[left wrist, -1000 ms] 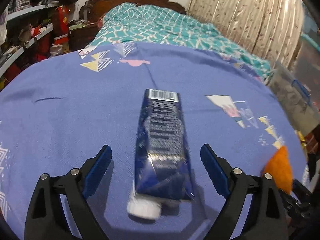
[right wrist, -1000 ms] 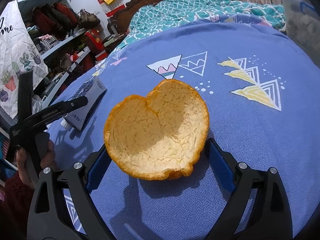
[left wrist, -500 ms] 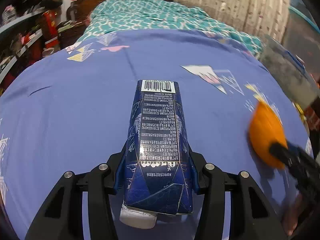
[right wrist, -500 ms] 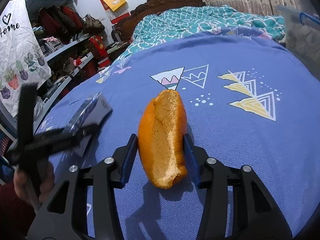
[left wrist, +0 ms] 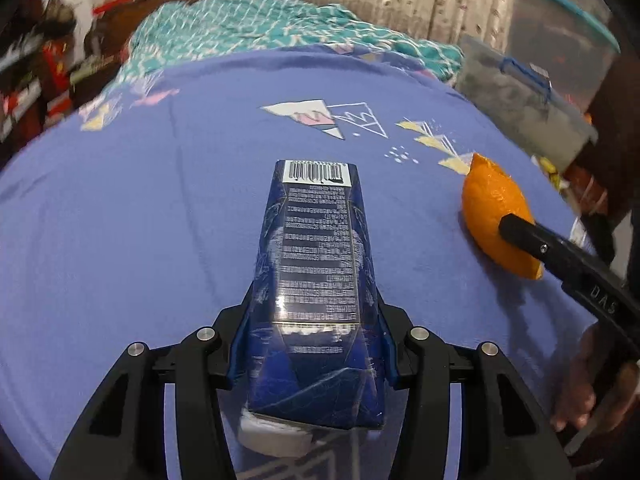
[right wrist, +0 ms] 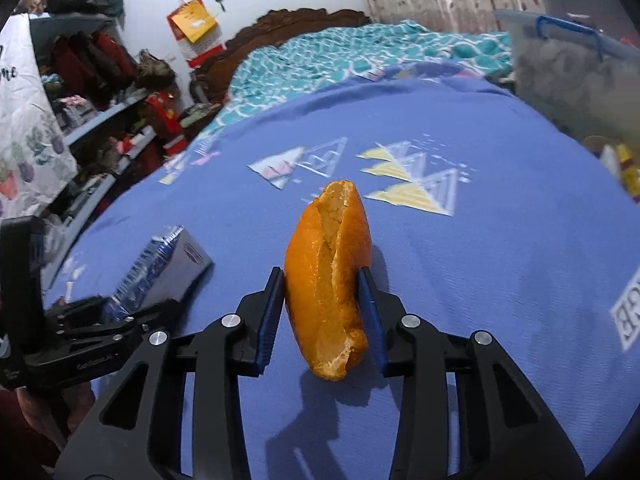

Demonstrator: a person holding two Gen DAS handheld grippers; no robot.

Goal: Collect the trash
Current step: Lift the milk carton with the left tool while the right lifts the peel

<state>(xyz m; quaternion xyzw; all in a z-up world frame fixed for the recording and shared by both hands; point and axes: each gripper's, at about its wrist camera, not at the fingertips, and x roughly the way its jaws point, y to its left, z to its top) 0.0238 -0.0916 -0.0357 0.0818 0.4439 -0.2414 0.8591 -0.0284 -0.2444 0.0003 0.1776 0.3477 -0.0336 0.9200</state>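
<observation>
Blue cloth (left wrist: 160, 220) with pale triangle prints, spread across the whole near surface. Dark blue carton (left wrist: 316, 280) clamped in the left gripper (left wrist: 312, 344), lying lengthwise between the blue pads, barcode end pointing far, white cap end near, under the gripper body. Pads pressed flat on both long sides of the carton after the jaws' recent closing. Orange peel (right wrist: 330, 280) pinched in the right gripper (right wrist: 322, 312), folded narrow from a cup shape, pale pith showing along the top seam, orange skin against the left pad. Jaws just drawn in further, both pads touching the peel. Peel's shadow thrown on the cloth beneath it. From the left wrist view, same peel (left wrist: 500, 224) to the right of the carton, well apart from it, with one black finger of the right gripper across it. From the right wrist view, carton (right wrist: 160, 268) to the near left, blurred, in the other black gripper. Teal patterned bedding (right wrist: 340, 56) at the far side, carved wooden headboard (right wrist: 296, 20) behind it, cluttered shelves (right wrist: 100, 120) far left, clear plastic bin (right wrist: 572, 72) far right.
</observation>
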